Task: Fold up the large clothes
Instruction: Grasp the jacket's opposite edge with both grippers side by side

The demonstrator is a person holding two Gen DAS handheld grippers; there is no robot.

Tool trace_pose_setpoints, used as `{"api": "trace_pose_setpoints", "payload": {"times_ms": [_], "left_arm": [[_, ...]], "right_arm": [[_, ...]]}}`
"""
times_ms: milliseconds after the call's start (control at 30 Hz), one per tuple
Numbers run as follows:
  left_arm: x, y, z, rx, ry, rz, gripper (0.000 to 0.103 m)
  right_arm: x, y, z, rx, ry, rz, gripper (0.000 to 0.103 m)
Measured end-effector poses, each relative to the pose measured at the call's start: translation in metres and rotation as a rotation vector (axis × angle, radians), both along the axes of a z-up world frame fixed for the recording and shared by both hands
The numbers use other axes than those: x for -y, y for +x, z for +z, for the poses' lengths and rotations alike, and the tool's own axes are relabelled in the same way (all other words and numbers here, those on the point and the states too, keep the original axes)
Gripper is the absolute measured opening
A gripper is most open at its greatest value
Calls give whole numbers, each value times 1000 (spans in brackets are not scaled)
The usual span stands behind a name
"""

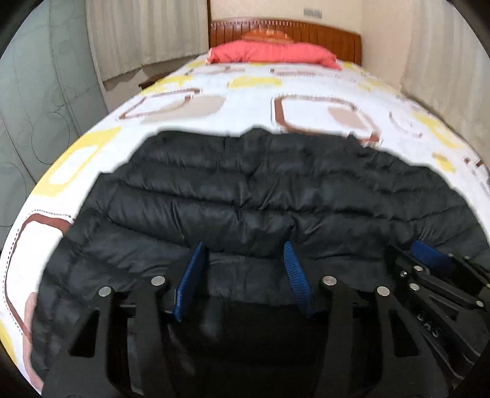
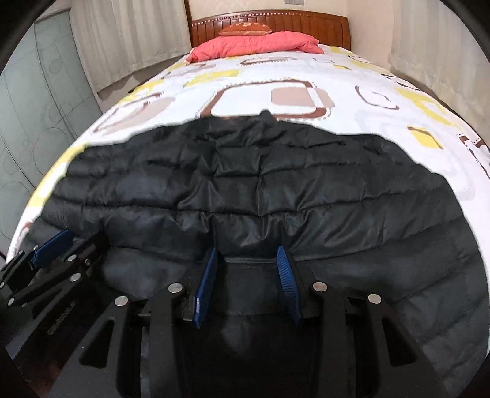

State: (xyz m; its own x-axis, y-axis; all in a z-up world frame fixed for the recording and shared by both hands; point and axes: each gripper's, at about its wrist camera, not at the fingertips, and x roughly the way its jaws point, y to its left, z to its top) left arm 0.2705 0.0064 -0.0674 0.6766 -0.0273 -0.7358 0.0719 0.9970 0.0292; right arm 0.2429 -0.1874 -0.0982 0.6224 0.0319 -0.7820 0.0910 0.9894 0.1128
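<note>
A black quilted puffer jacket (image 1: 245,183) (image 2: 245,189) lies spread across the patterned bed, its collar toward the headboard. My left gripper (image 1: 242,269) points down at the near edge, and a thick fold of the jacket fills the gap between its blue pads (image 1: 191,275). My right gripper (image 2: 248,272) sits just to the right of it, pads pressed on the jacket's near hem. Each gripper shows at the edge of the other's view: the right gripper (image 1: 428,260) and the left gripper (image 2: 52,245). They stand close together, side by side.
The bed sheet (image 1: 245,101) is white with yellow and brown squares. A red folded quilt (image 1: 272,53) and an orange pillow (image 2: 245,29) lie by the wooden headboard (image 2: 306,23). Curtains (image 1: 137,33) hang on both sides, and a pale wardrobe (image 1: 36,122) stands on the left.
</note>
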Motion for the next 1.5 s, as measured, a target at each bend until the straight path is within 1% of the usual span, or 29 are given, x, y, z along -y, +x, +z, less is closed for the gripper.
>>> {"api": "trace_pose_setpoints", "payload": {"times_ms": [67,100,133,167,200,300,500,767,867,1033,1100,1167,1200,1233,1300,1367,1433,1500], "left_arm": [[-3,-3,7,37,4,19,53],[-3,0,5,37,19,18,53],[-2,4,1,18,28,12,53],[-2,10,-11,-24,28,4,53],[-4,15,-21,-38,14,4,54],[-1,20,-28,-40,21,10,54],[-2,17,-32,-23,26,10,54],[3,9,-34,5,57,13,54],[5,9,-34,3,57,13,54],[4,9,-31,0,55,10,54],[3,10,-29,-4,43,7,54],[0,10,-28,-5,30,3,54],[0,10,-28,-3,28,2,54],[0,10,-28,-3,32,3,54],[-1,10,-28,-1,39,4,54],[-2,10,-28,0,38,3,54],[-2,9,-28,0,36,3,54],[-2,10,-28,3,39,4,54]], "right_arm": [[-1,-1,8,23,13,-4,41],[-5,0,8,32,-3,1,41],[-7,1,6,27,-16,5,41],[-10,5,-2,8,-28,12,42],[-9,8,-10,3,-29,14,42],[-6,12,-21,13,-18,10,42],[-9,10,-21,28,-40,7,42],[-11,6,-22,47,-56,2,42],[-13,4,-22,55,-63,1,42],[-15,2,-16,53,-74,-4,41],[-11,-2,-8,45,-51,-29,41],[-5,-12,3,62,-35,-64,41],[-5,-17,8,70,-43,-64,41],[-7,-21,12,82,-72,-63,41],[-10,-24,13,83,-102,-58,41],[-13,-23,7,57,-143,-59,41],[-14,-20,-2,36,-160,-60,41],[-14,-17,-10,36,-166,-56,42]]}}
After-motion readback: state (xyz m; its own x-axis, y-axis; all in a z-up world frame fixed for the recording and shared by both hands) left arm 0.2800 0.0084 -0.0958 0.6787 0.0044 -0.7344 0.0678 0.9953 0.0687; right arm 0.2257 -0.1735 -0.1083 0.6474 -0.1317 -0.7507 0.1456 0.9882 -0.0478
